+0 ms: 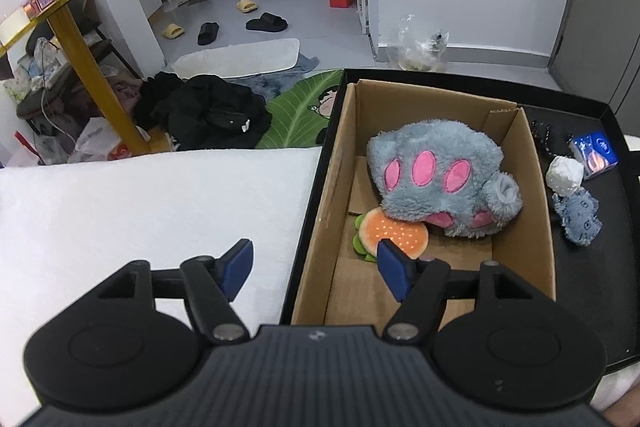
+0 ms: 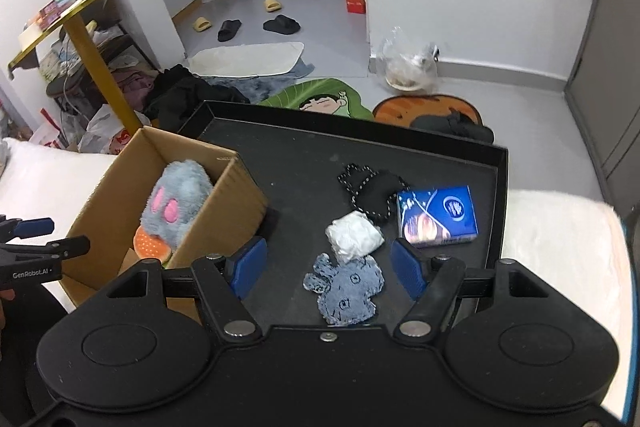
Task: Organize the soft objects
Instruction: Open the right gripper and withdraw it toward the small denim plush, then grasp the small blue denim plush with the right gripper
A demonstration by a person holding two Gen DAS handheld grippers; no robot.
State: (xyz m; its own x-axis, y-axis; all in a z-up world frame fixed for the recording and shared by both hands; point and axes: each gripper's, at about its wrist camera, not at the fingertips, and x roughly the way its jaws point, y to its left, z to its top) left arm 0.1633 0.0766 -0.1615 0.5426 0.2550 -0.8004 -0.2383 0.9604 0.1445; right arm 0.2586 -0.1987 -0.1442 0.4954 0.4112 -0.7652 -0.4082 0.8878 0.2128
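Fleece, basically: the small blue-grey plush animal on the black tray looks flat, floppy and near weightless. It should compress to almost nothing under the pads, so a pinch across the body's middle is the safer hold; ears and edges would likely just fold and slip out. No fragility concern.

Right gripper hangs above it with jaws spread and nothing between the pads. In the right wrist view the plush sits between the two blue pads and slightly nearer the camera, apart from both. A straight drop should bracket it.

Clutter nearby: a white crumpled wad touches or overlaps the plush's top edge, so a wide closure may catch it too. It is probably also soft and light, but what it is made of cannot be told. Blue tissue pack lies just beside the wad, on its right, and a black cord item with speckled trim lies behind it. Both are clear of the jaws.

Left gripper is open and holds nothing. Its right pad sits over the near end of the cardboard box, and its left pad over the white padded surface.

Box stands on the tray's left side and holds the grey plush paw, which lies partly over the plush burger. Both are bulky but squashy. Room remains at the near end for the small plush.
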